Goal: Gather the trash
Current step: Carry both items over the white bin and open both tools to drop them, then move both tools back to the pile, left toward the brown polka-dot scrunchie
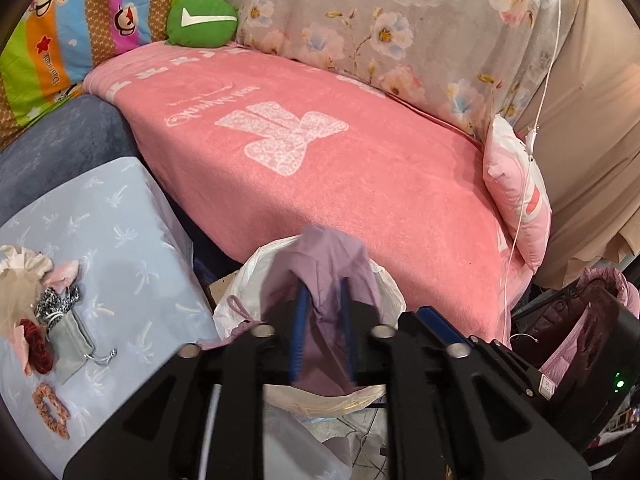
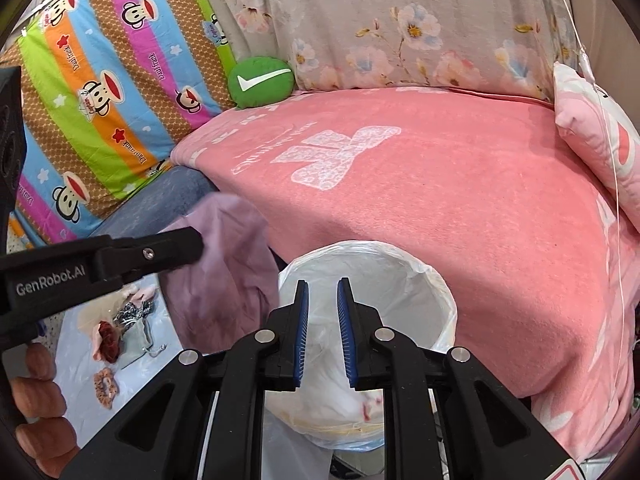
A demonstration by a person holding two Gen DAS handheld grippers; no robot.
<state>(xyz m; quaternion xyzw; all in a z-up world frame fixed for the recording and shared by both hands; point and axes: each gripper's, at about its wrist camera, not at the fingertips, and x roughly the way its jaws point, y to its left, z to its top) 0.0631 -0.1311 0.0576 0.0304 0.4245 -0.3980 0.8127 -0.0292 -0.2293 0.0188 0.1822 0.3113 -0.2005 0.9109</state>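
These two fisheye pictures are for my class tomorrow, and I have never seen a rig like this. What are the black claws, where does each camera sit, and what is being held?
A person holds two hand-held grippers; each carries a camera that looks along its fingers.

In the left wrist view, the left gripper is shut on a purple cloth above a bin lined with a white bag.

In the right wrist view, the right gripper is open and holds nothing, over the same bin. The left gripper shows there from the side.

Behind is a pink blanket. Small scraps lie on a pale blue sheet.
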